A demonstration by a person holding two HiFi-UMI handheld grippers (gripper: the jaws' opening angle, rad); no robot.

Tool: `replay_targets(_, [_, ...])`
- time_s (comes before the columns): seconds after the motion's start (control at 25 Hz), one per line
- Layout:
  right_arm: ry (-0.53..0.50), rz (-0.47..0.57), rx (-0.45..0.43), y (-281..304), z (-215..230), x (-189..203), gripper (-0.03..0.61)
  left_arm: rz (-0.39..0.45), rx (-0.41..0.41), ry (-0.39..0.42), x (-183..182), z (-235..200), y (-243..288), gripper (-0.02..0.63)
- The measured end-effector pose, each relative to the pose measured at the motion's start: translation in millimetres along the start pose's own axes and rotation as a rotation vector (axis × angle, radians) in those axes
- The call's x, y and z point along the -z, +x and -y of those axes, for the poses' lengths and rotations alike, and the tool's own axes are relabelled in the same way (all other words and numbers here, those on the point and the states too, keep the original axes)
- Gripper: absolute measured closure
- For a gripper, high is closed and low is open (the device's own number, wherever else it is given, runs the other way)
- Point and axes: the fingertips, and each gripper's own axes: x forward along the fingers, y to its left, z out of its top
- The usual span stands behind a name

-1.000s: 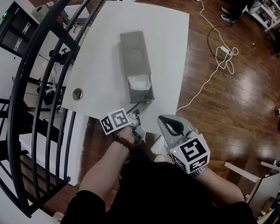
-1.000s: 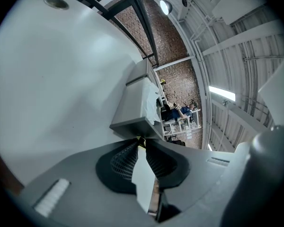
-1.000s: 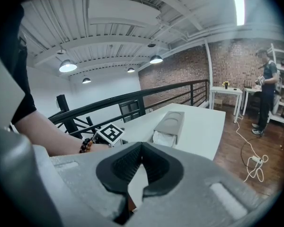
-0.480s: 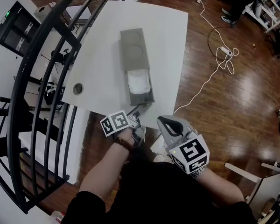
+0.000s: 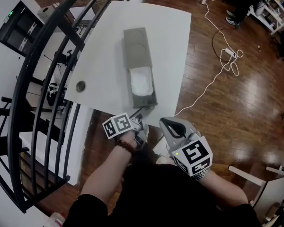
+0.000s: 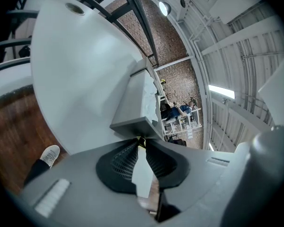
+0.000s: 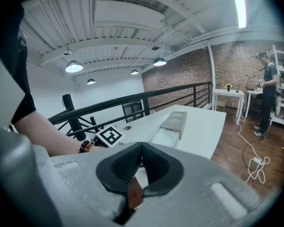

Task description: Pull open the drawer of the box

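A long grey box (image 5: 137, 46) lies on the white table (image 5: 170, 37). Its drawer (image 5: 143, 82) stands pulled out toward me, showing white filling. My left gripper (image 5: 137, 116) sits just off the table's near edge, shut on a small dark pull tab (image 5: 140, 110) at the drawer's front. In the left gripper view the jaws (image 6: 141, 141) meet right under the drawer's front panel (image 6: 132, 125). My right gripper (image 5: 166, 122) hovers to the right, off the table, shut and holding nothing. The right gripper view (image 7: 142, 145) shows the box (image 7: 177, 118) ahead.
A black curved railing (image 5: 42, 56) runs along the table's left side. A round cable hole (image 5: 80, 85) is in the table's left part. A white cable with a power strip (image 5: 227, 53) lies on the wooden floor at right. A person (image 7: 267, 86) stands by far shelves.
The drawer has slid further out toward me, baring more white filling. Both grippers have drawn back slightly with it.
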Motion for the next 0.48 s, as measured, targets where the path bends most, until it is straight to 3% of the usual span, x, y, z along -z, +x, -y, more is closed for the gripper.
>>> replay_targets(0.48, [-0.013,0.011,0.000,-14,-7,7,0.586,0.002,-0.003,0.006,16,-2,-7,0.548])
